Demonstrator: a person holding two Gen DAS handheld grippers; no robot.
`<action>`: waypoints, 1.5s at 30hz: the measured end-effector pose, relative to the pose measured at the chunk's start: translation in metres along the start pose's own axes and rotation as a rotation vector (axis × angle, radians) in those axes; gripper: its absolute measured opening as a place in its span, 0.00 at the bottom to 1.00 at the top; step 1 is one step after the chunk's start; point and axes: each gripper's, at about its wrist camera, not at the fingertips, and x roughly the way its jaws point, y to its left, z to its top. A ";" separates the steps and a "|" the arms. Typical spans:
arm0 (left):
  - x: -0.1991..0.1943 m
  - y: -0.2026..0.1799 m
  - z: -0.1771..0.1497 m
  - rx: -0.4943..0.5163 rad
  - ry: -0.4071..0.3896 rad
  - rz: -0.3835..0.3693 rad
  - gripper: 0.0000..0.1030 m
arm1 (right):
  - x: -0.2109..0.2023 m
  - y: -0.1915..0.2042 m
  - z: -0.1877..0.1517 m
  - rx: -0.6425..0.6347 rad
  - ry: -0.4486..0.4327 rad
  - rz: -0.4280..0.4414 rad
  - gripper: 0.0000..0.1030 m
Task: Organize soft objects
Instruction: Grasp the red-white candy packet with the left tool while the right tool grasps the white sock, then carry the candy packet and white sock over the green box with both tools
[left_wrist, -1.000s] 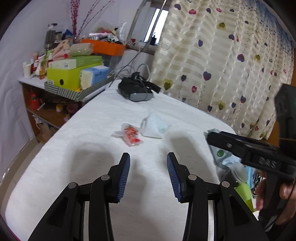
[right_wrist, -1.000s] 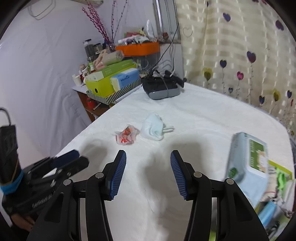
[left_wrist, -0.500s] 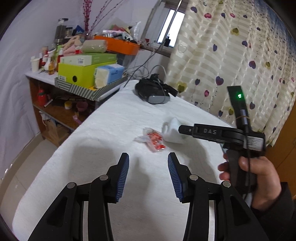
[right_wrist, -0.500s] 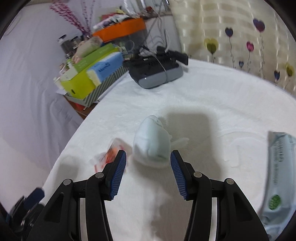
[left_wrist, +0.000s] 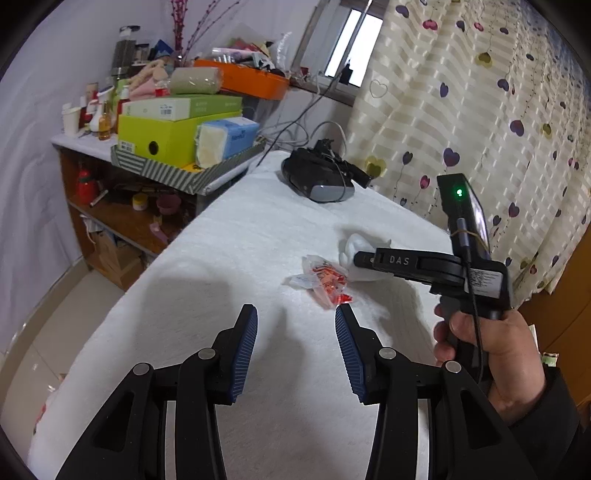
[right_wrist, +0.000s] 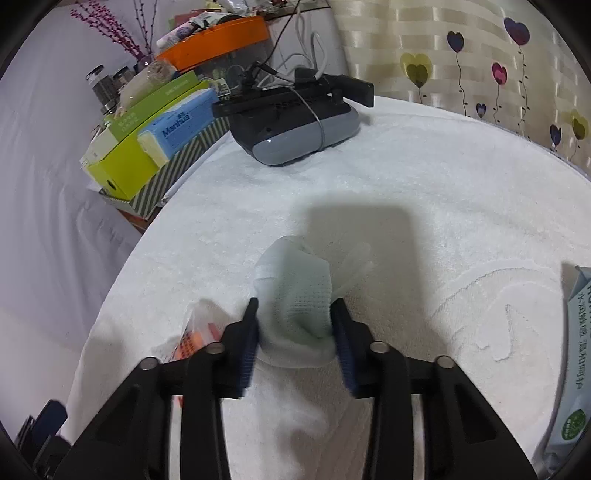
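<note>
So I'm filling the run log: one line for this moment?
right gripper: closing around white sock on table | left gripper: open, empty | snack packet: beside sock

Towel (left_wrist: 236, 266) bare ahead; headset (left_wrist: 317, 181) blocks far end.

My right claw (right_wrist: 295, 334) is closing around the white sock (right_wrist: 295, 295), both pads against its sides. The sock lies on the white towel-covered bench (right_wrist: 424, 184). A red-and-clear wrapper (right_wrist: 192, 332) sits just left.
</note>
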 end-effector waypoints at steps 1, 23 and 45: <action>0.002 -0.002 0.000 0.003 0.005 -0.002 0.42 | -0.004 0.000 -0.001 -0.004 -0.006 -0.005 0.30; 0.115 -0.053 0.027 0.160 0.148 0.123 0.46 | -0.145 -0.038 -0.042 0.040 -0.214 0.088 0.30; 0.027 -0.084 0.010 0.129 0.020 0.062 0.23 | -0.192 -0.035 -0.074 -0.005 -0.263 0.128 0.30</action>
